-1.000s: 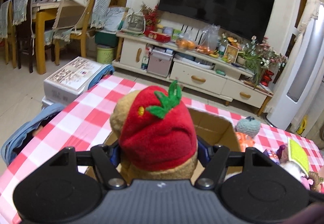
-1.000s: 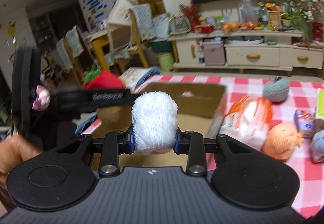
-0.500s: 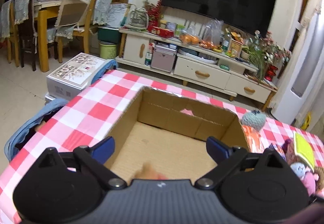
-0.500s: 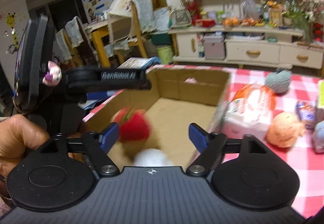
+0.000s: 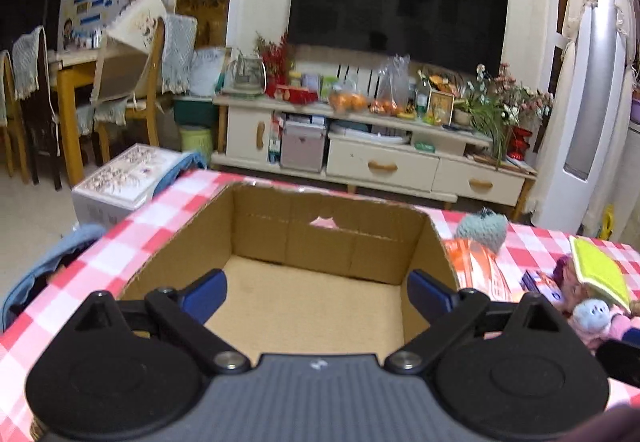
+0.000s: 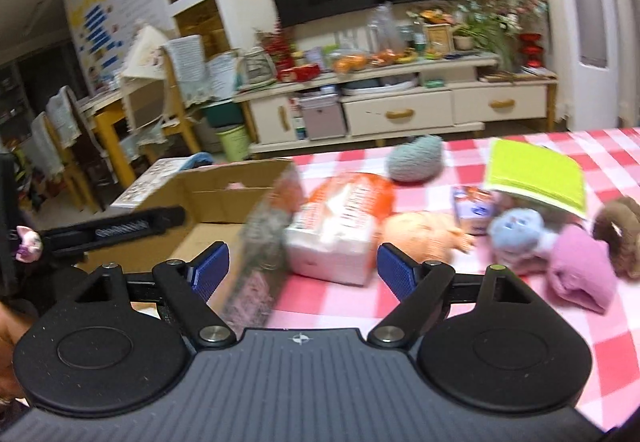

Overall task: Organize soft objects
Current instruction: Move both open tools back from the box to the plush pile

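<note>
The left gripper (image 5: 316, 292) hangs with its blue-padded fingers (image 5: 206, 292) spread wide and holding nothing, poised over the open cardboard box (image 5: 328, 242), whose bare corrugated floor fills the gap between them. The right gripper (image 6: 304, 266) is likewise spread wide and empty, its ribbed blue pads (image 6: 394, 272) framing the box's blurred near corner and a soft white tissue pack (image 6: 340, 226) in orange-printed wrap that touches the box's outer wall. Just beyond the right-hand pad lies a rounded peach plush (image 6: 424, 232); beside it sit a fuzzy pale-blue plush (image 6: 516, 232), a folded pink cloth (image 6: 580, 274) and a brown furry toy (image 6: 618, 234). A flat lime-green sponge pad (image 6: 536, 176) leans above them, and a grey-blue knitted ball (image 6: 416, 158) rests farther back. All lie on the red-and-white checked tablecloth (image 6: 500, 322), right of the box. A cream television cabinet (image 5: 384, 162) stands behind, under a dark screen (image 5: 396, 6).
</note>
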Demonstrator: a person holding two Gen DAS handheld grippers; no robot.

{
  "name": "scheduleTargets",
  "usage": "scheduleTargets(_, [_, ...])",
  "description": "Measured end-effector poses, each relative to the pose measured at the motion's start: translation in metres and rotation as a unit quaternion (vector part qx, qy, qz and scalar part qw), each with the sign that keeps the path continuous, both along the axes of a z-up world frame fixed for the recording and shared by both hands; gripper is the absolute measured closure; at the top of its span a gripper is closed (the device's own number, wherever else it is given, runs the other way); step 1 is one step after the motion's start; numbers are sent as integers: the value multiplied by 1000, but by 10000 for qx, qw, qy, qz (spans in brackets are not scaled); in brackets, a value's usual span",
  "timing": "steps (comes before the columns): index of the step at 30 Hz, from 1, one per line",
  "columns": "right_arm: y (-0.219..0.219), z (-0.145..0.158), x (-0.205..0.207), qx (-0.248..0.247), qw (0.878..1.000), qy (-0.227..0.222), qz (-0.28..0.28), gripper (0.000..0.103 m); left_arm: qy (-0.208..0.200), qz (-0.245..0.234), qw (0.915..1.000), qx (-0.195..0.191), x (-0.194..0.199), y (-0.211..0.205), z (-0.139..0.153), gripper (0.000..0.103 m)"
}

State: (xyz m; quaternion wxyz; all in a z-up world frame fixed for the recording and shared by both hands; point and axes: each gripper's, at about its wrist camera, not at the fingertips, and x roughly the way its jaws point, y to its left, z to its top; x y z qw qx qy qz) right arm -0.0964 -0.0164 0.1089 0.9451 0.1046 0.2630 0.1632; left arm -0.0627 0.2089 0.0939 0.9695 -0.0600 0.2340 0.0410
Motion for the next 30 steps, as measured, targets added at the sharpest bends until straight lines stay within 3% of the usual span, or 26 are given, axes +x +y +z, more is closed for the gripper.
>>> scheduleTargets(16, [-29,-19,-15,63,9983,102,-566,0,146,8,9995,266,22,-16,4,6])
scheduleTargets(22, [-37,-23,-23,-137,9965,58,-829,0,-121,5,9994,324,17,-32,15,4])
scheduleTargets(30, [-50,-24,-31,-411,9928,-30,-1128,0,-383,-403,9981,248,13,-63,27,1])
